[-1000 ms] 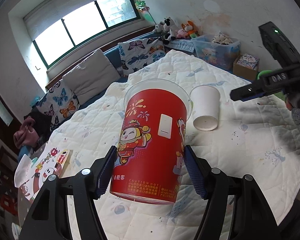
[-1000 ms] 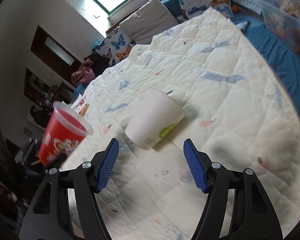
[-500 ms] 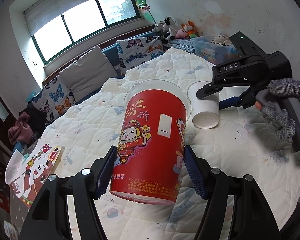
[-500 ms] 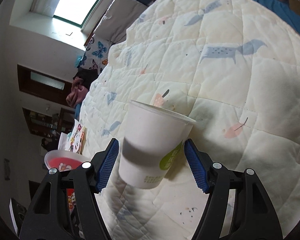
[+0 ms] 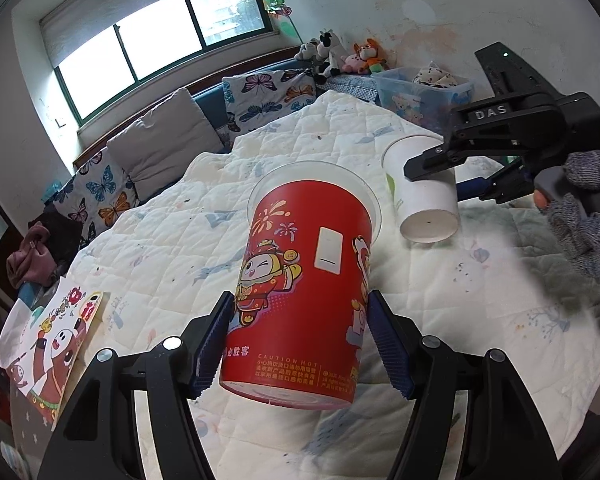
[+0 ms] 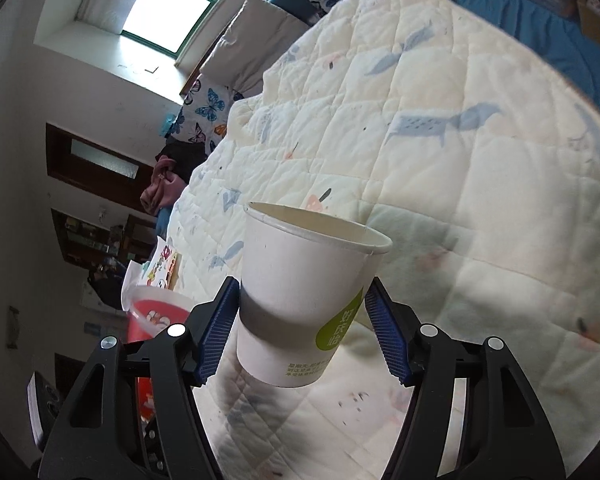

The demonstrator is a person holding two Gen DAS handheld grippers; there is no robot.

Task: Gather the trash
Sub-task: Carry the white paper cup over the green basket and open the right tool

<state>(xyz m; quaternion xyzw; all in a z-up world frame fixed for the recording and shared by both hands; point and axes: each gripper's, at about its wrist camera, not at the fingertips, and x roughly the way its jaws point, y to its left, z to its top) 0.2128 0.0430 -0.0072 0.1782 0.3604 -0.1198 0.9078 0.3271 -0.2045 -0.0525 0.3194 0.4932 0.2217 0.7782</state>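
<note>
Below, a quilted bedspread (image 5: 480, 300), window-lit.

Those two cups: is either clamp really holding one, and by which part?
Left gripper clamps the red printed paper cup by its lower sides. Right gripper pinches the white paper cup at its lower sides.

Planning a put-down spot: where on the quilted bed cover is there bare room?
Free: the cream quilted cover between the grey pillow and the red printed cup, and right of the white paper cup. Crowded: the left edge by the cartoon-printed bag.
</note>
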